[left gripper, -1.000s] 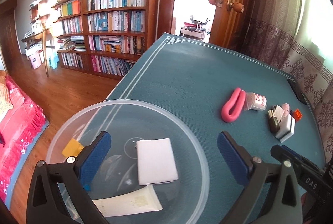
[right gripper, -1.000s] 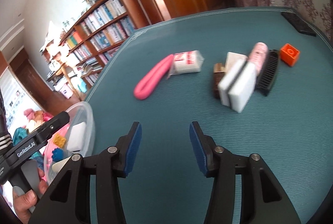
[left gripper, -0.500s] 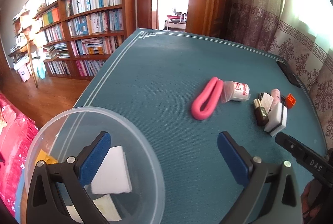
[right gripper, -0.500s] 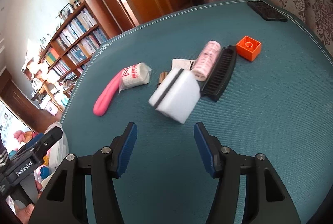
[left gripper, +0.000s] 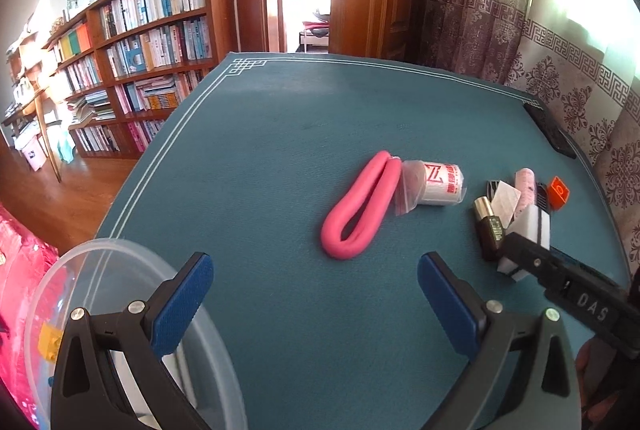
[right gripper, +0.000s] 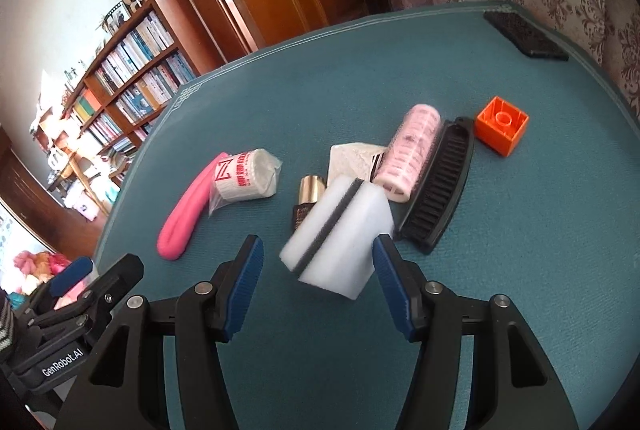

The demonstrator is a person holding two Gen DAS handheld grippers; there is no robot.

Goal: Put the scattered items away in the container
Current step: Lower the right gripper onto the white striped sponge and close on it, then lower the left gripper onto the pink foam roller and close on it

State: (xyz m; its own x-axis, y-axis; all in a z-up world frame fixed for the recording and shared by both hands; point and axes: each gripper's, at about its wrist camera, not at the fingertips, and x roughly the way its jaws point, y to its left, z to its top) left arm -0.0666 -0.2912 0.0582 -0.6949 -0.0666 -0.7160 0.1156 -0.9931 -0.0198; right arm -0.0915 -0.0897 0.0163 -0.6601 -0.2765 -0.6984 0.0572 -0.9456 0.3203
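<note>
"GenRobot.AI" on left gripper point(right gripper: 72, 272) body, "DAS" on right gripper point(left gripper: 520, 254) (rest illegible).

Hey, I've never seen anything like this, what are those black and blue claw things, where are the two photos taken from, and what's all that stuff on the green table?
No robot here: a person holds a hand-held gripper in each hand, and a fisheye camera on each looks out along its two blue-padded fingers.

In the left camera's picture, the left hand-held gripper is open and empty, next to a clear plastic container at the table's edge.

In the right camera's picture, the right hand-held gripper is open, its fingers on either side of a white sponge with a dark stripe; it is not clamped yet.

On the teal tablecloth lie a pink folded tube, a wrapped white roll, a small gold-capped bottle, a pink roller, a black comb, an orange block and a dark flat object near the far edge.
</note>
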